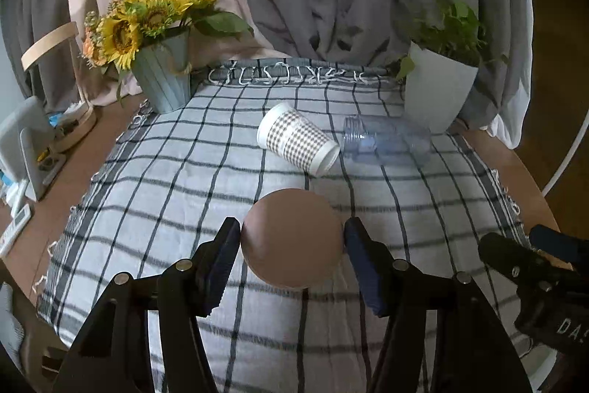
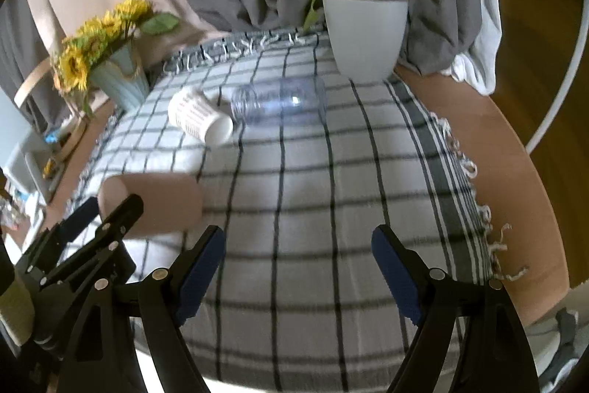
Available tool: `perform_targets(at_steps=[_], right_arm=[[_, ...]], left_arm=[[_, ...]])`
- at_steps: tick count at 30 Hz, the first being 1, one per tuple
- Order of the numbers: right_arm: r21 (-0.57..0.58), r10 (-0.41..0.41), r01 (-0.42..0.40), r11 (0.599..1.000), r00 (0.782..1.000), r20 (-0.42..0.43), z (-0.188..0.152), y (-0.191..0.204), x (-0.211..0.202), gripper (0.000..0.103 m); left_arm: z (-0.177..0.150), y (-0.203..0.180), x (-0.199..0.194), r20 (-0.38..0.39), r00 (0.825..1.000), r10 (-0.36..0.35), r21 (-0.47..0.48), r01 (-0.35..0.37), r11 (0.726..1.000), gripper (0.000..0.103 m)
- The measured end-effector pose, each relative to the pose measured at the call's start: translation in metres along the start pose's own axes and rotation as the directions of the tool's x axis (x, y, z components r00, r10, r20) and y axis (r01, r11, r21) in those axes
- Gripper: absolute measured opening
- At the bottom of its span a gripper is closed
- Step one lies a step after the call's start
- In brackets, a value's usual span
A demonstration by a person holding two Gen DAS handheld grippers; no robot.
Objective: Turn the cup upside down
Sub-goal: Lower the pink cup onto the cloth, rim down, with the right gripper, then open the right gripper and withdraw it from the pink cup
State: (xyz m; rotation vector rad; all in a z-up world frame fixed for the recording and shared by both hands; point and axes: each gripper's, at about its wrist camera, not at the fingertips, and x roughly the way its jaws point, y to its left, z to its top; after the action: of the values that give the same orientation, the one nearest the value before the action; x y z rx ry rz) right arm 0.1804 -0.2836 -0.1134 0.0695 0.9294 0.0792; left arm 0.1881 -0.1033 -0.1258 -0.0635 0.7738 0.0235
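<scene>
The left gripper [image 1: 292, 238] sits low in the frame's centre, jaws pressed against both sides of the brown cup [image 1: 292, 238]. The right gripper [image 2: 298, 264] hangs low, jaws spread wide, gripping nothing.

Both the left gripper [image 1: 292, 238] and right gripper [image 2: 298, 253] have black angular frames, silver pivot screws and ribbed dark-blue pads [image 2: 394, 269].

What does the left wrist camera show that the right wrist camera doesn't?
Only the left wrist view shows the brown cup end-on between the left gripper fingers, both touching it. Only the right wrist view shows the right gripper open over bare checked cloth and the brown cup's side. Both show the patterned paper cup and clear bottle lying down, the sunflowers and the green plant.
</scene>
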Motion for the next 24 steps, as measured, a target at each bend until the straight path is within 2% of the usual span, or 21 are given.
perform_targets(at_steps=[6,11,24], right_arm=[[0.015,0.018,-0.019,1.0,0.999,0.038,0.025,0.005,0.002,0.082],[0.039,0.033,-0.035,0.999,0.999,0.036,0.037,0.005,0.008,0.082],[0.06,0.034,-0.035,0.998,0.999,0.018,0.042,0.005,0.013,0.082]], left_arm=[[0.023,0.003,0.016,-0.04,0.999,-0.012,0.015,0.013,1.0,0.057],[0.036,0.002,0.03,-0.076,0.997,-0.015,0.022,0.016,1.0,0.057],[0.034,0.006,0.031,-0.084,0.996,-0.033,0.008,0.034,0.999,0.057]])
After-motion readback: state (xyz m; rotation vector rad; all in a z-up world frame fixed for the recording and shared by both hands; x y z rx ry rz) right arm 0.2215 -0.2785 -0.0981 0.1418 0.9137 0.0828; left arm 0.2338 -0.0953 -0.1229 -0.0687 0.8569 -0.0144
